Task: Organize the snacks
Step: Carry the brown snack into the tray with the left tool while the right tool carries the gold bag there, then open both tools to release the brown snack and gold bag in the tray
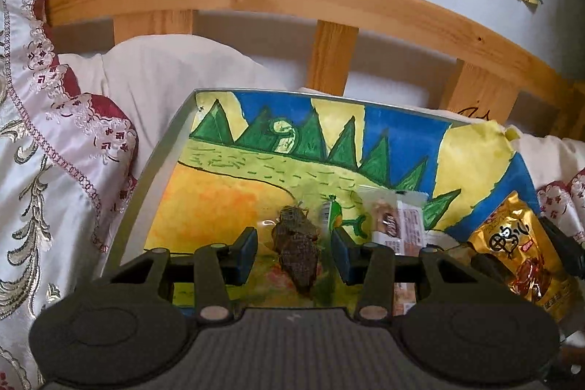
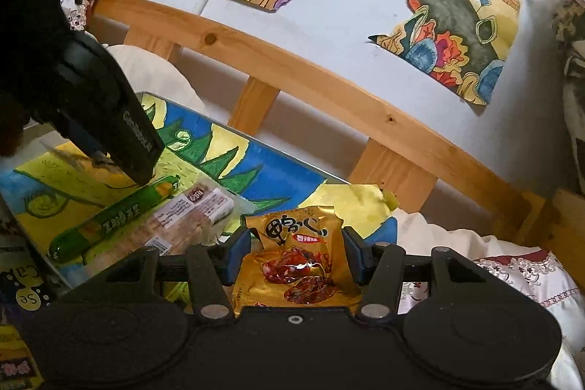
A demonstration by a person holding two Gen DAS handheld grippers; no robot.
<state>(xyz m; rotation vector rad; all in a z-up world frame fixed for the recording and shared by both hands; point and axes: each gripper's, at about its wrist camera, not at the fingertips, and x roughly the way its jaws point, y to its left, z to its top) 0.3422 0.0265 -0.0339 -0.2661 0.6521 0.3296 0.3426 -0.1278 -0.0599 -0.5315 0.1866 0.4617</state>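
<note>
Below, on a tray point(image 1: 153, 148) lined with a bright painted drawing, the left gripper point(image 1: 294, 243) holds a dark brown snack in clear wrap point(image 1: 294, 243) between its blue pads. Beside it, the right gripper point(image 2: 297, 253) clasps a gold snack packet point(image 2: 298, 262). A green sausage stick point(image 2: 109, 218) and a pale sausage pack point(image 2: 193, 211) lie on the drawing between them.

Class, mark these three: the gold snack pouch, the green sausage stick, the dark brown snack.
gold snack pouch point(image 2: 296, 262), right wrist view, printed front.
green sausage stick point(image 2: 109, 220), right wrist view, mid-length.
dark brown snack point(image 1: 294, 247), left wrist view, centre.
</note>
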